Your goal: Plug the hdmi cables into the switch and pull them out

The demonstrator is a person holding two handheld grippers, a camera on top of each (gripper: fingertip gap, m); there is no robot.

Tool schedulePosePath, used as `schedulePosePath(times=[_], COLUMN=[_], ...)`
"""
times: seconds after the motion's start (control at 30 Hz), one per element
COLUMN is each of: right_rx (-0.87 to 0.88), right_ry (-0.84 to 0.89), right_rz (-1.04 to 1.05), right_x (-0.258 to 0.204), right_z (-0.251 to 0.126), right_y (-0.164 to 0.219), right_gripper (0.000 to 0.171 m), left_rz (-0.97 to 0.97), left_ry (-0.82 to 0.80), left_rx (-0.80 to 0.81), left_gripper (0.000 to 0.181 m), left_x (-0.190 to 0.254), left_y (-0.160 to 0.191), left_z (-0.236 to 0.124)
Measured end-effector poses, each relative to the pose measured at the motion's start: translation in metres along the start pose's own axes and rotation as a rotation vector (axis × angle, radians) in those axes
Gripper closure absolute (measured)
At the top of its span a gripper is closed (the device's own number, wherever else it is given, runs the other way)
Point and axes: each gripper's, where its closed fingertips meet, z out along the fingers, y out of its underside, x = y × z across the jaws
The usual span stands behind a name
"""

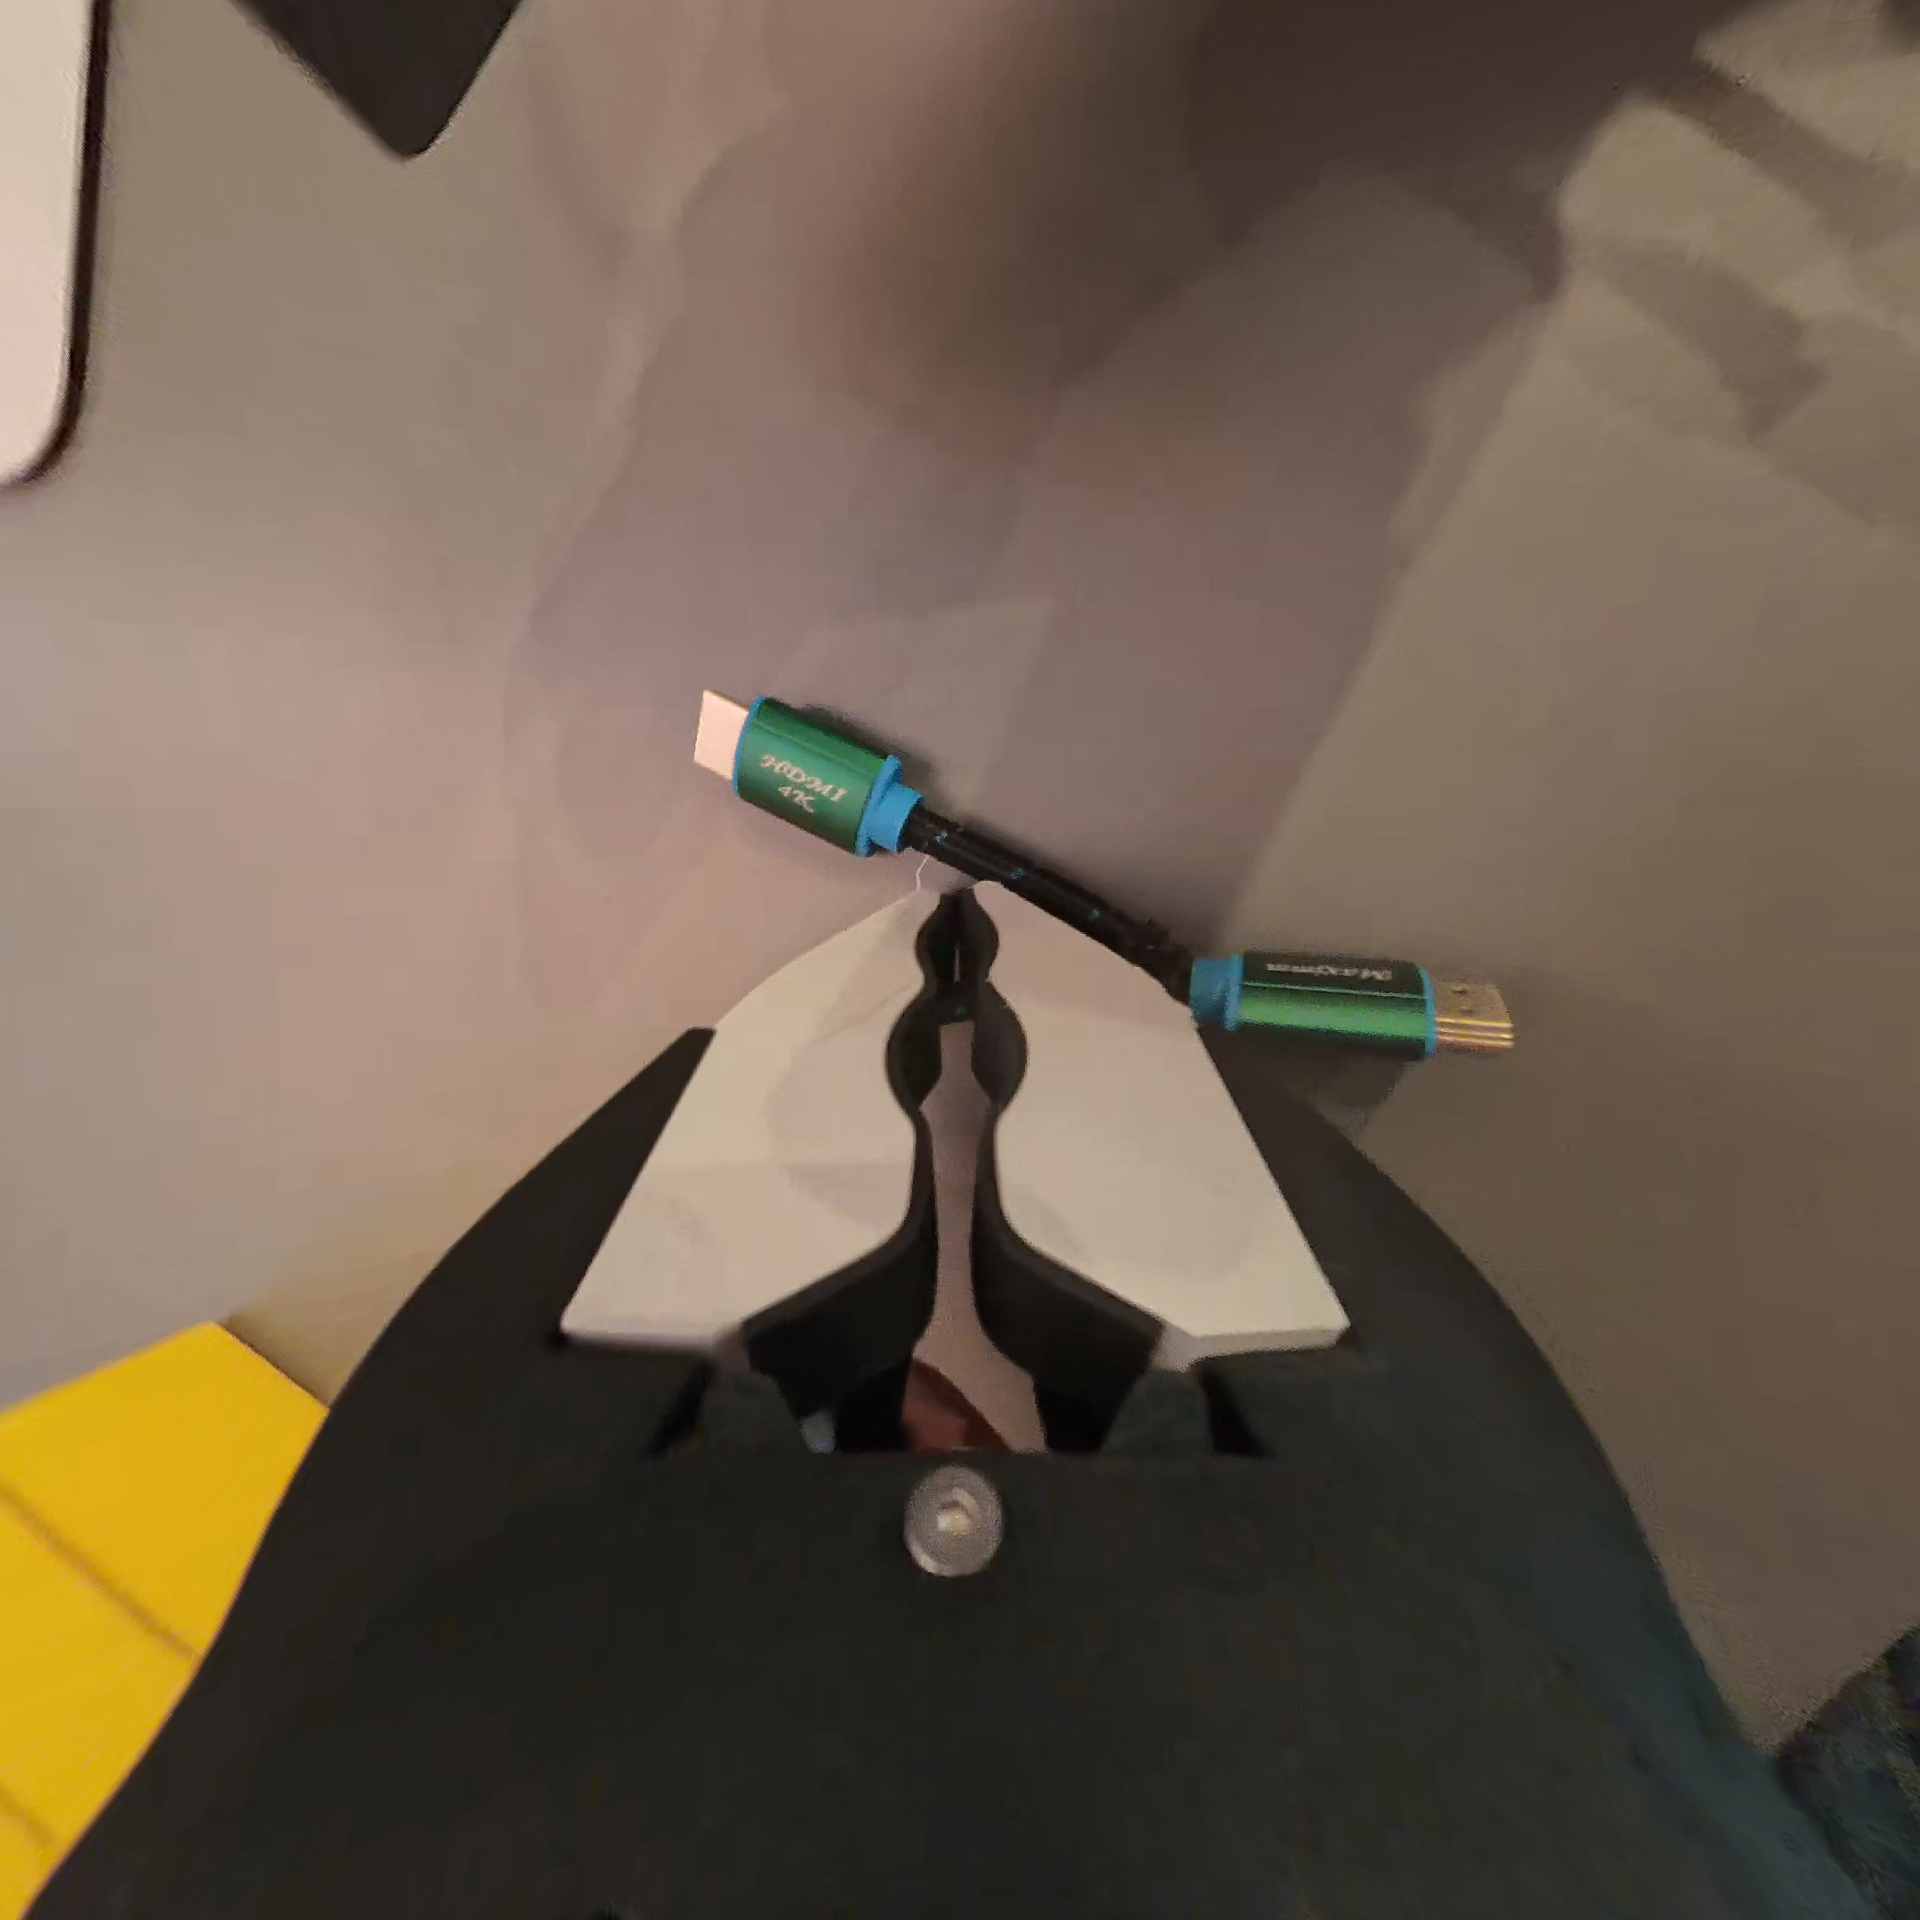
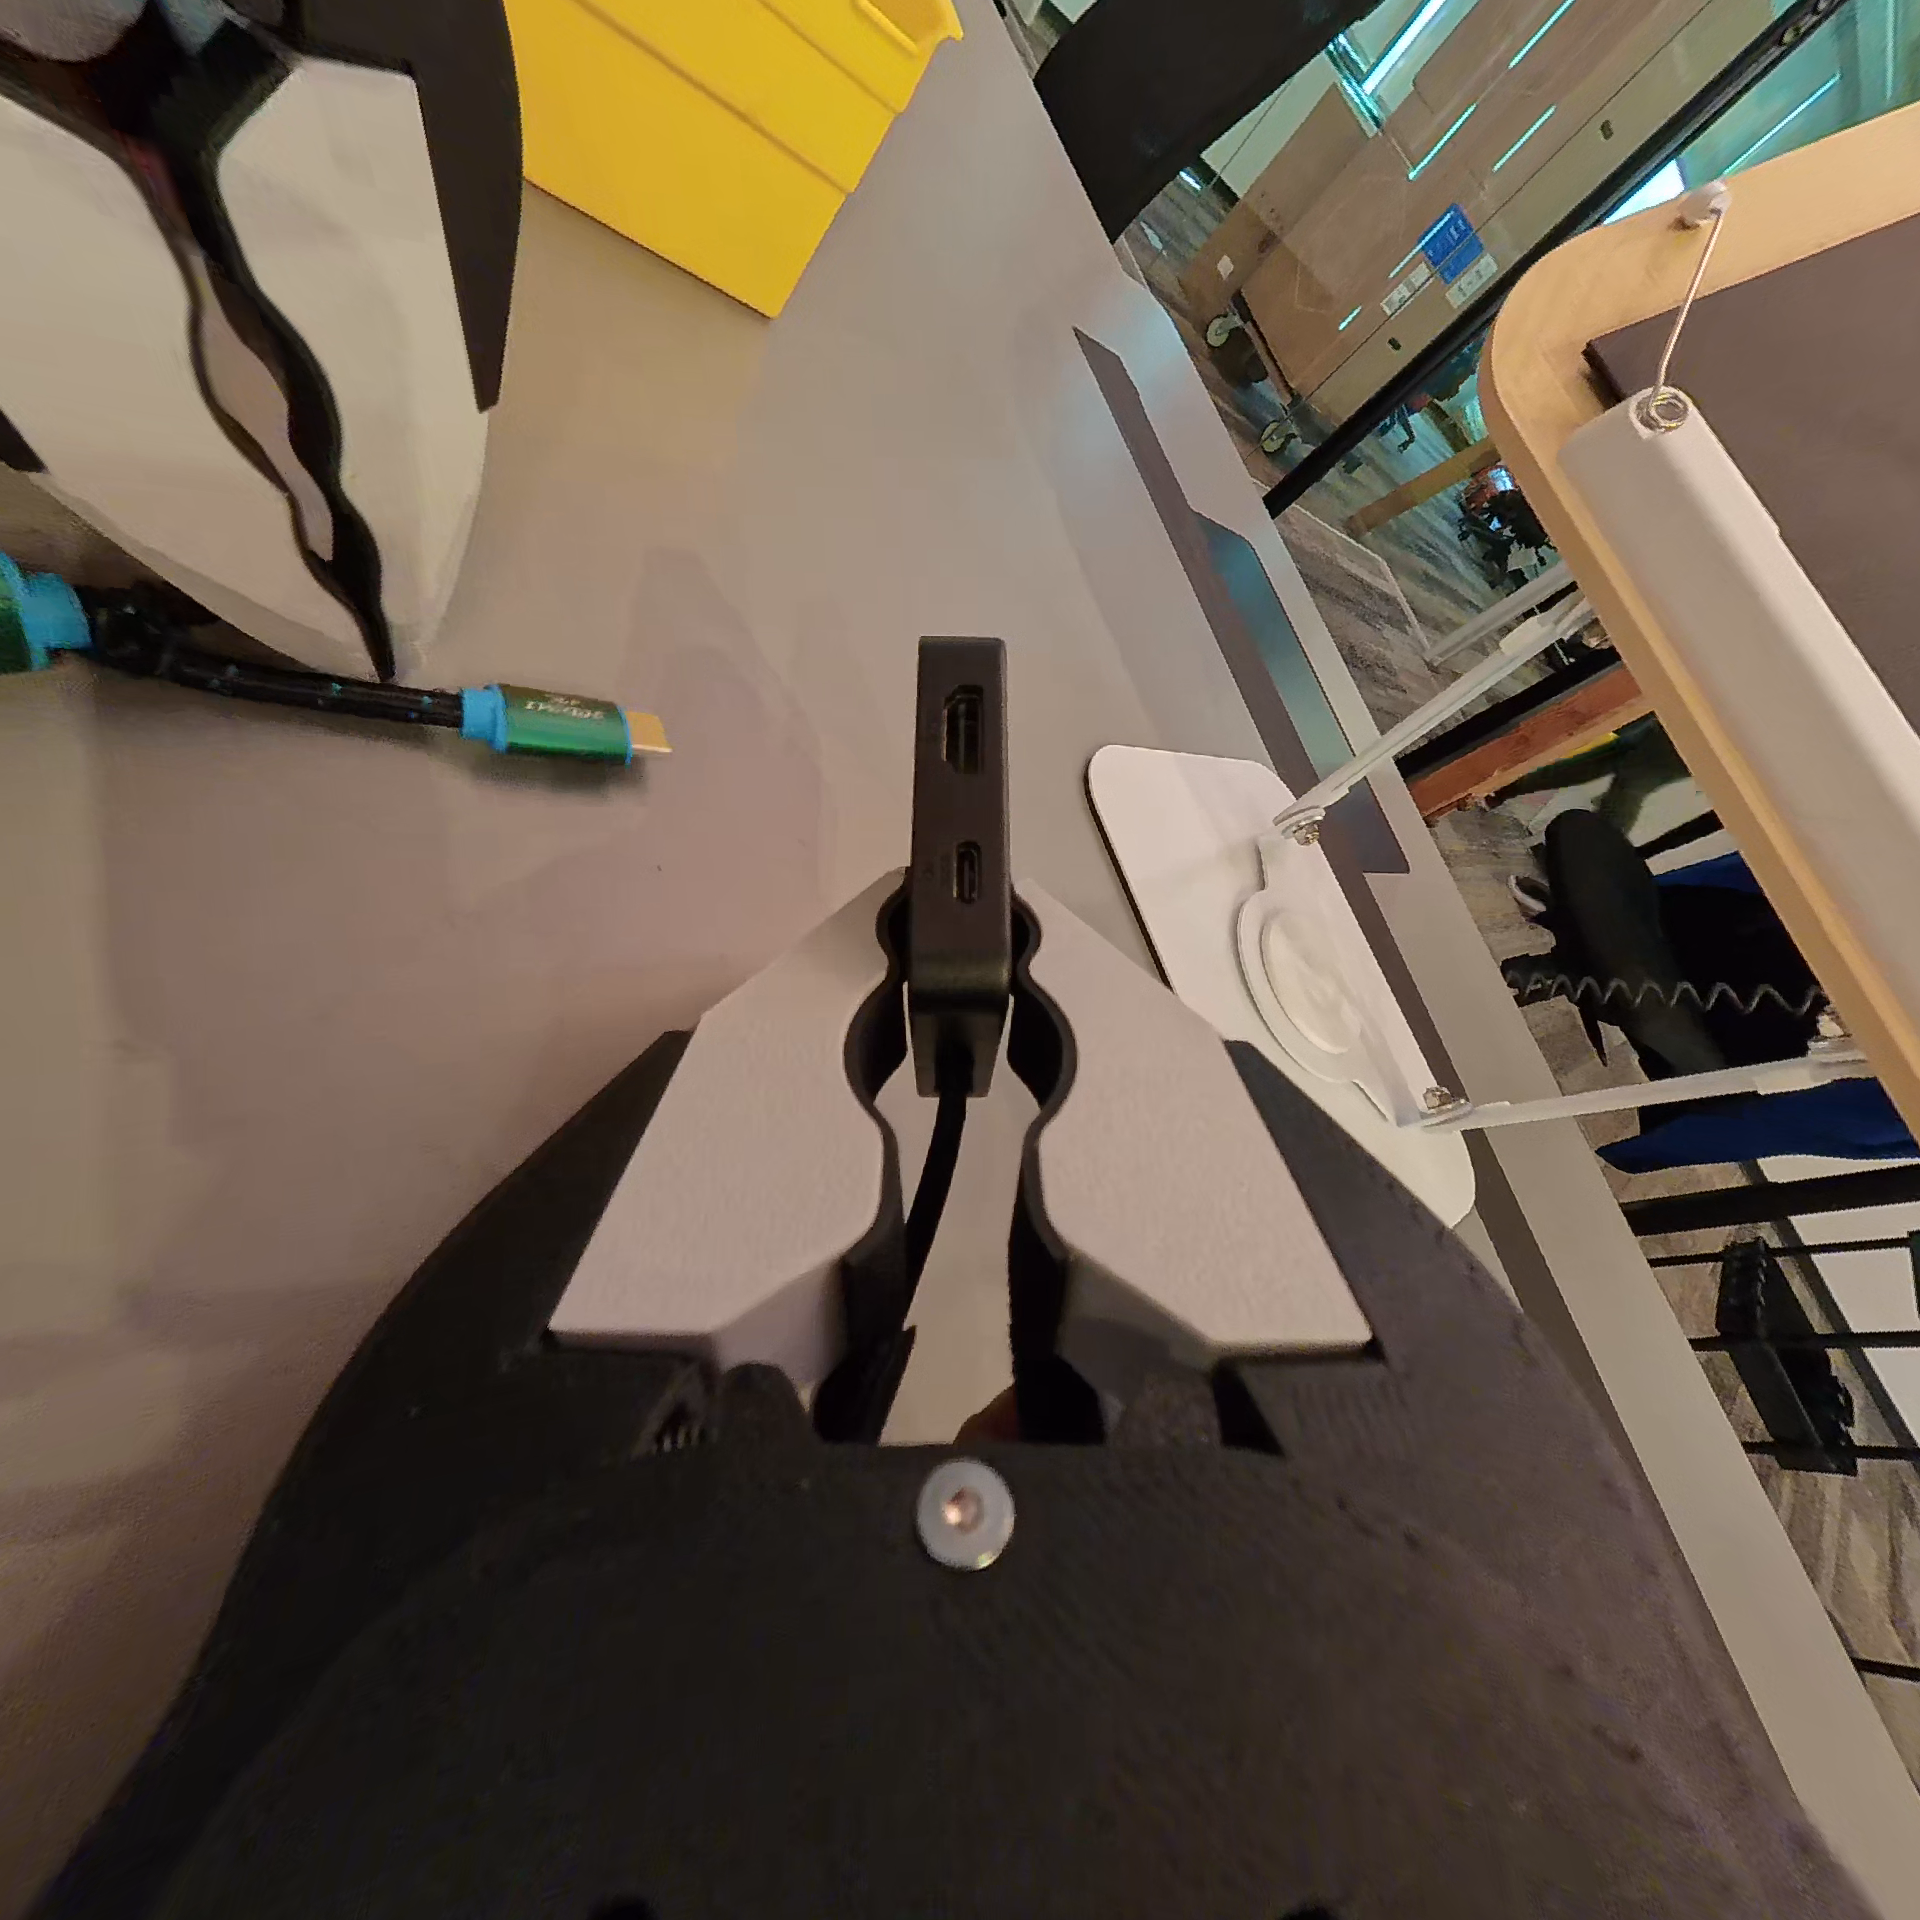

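A short black braided HDMI cable (image 1: 1049, 902) with green and blue plugs lies on the grey table (image 1: 416, 727). One plug (image 1: 810, 774) points far left and the other (image 1: 1335, 1003) points right. My left gripper (image 1: 956, 902) is shut, its tips right beside the cable's middle, with nothing seen between the pads. In the right wrist view it (image 2: 379, 655) stands tip-down at the cable (image 2: 281, 691), near the gold-tipped plug (image 2: 561, 719). My right gripper (image 2: 961, 914) is shut on the black switch (image 2: 961, 790), held on edge with its ports facing me and its own lead trailing back between the fingers.
A yellow bin (image 2: 707, 135) stands at the far side of the table and also shows in the left wrist view (image 1: 125, 1507). A white stand base (image 2: 1195, 831) sits right of the switch, by the table edge (image 2: 1226, 499). A black object (image 1: 384, 62) lies far off. One gripper's finger ends stand about 12 cm off the other's.
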Motion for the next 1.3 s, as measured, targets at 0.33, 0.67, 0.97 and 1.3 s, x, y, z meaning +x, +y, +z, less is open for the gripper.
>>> schedulePosePath(times=[0.33,0.67,0.97,1.3], right_rx=[0.003,-0.020,-0.081,-0.023], right_ry=[0.002,-0.017,-0.163,-0.286], right_rz=[-0.001,-0.009,-0.046,-0.039], right_x=[0.001,-0.004,-0.038,-0.060], right_z=[-0.001,0.001,0.011,0.005], right_y=[-0.001,0.003,0.012,0.000], right_gripper=[0.160,0.161,0.156,0.137], left_rz=[0.018,-0.035,0.016,0.026], left_ry=[0.137,0.004,-0.022,0.011], left_rx=[0.083,0.091,0.091,0.138], left_gripper=[0.148,0.166,0.167,0.170], left_x=[0.007,0.015,0.004,-0.012], left_y=[-0.010,-0.009,0.002,-0.008], left_z=[-0.016,-0.002,-0.009,-0.030])
